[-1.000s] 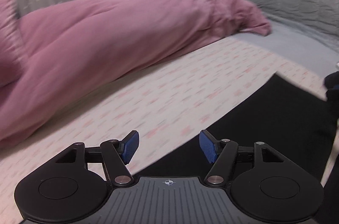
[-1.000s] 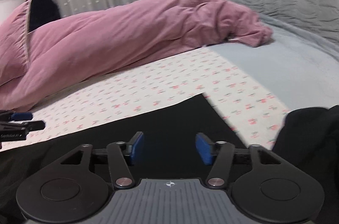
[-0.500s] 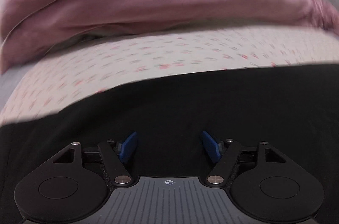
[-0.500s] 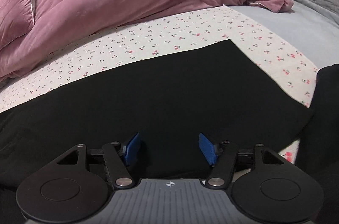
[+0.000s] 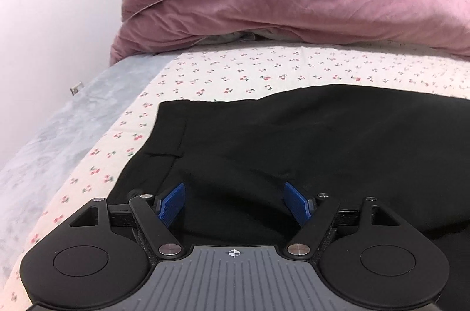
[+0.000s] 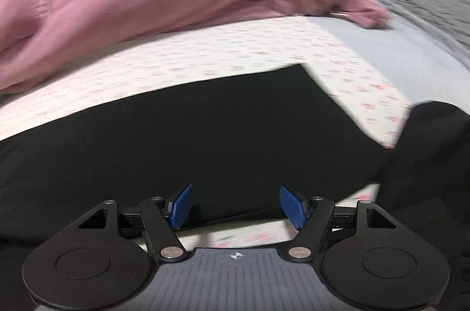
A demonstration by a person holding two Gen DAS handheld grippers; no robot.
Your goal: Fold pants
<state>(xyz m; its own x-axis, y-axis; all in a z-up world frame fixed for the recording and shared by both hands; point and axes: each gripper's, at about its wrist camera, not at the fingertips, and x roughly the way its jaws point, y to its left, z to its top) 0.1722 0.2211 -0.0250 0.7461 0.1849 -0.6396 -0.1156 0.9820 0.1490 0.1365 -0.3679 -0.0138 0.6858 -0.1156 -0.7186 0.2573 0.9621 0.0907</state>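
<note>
Both my jaws stand open and have just been widening, pads clear of any cloth: my left gripper hovers over the waistband end of the black fabric pants, my right gripper over their near edge toward the leg hem, with a strip of sheet showing just under its blue pads. These pants lie flat on the white cherry-print bedsheet, long axis running across the bed from side to side, waistband pointing to the left edge in my left view and the squared hem corner to the right in my right view. Behind them a rumpled pink velvet duvet lies along the same line. Another dark bundle of cloth sits just beside the hem end, blurred.
</note>
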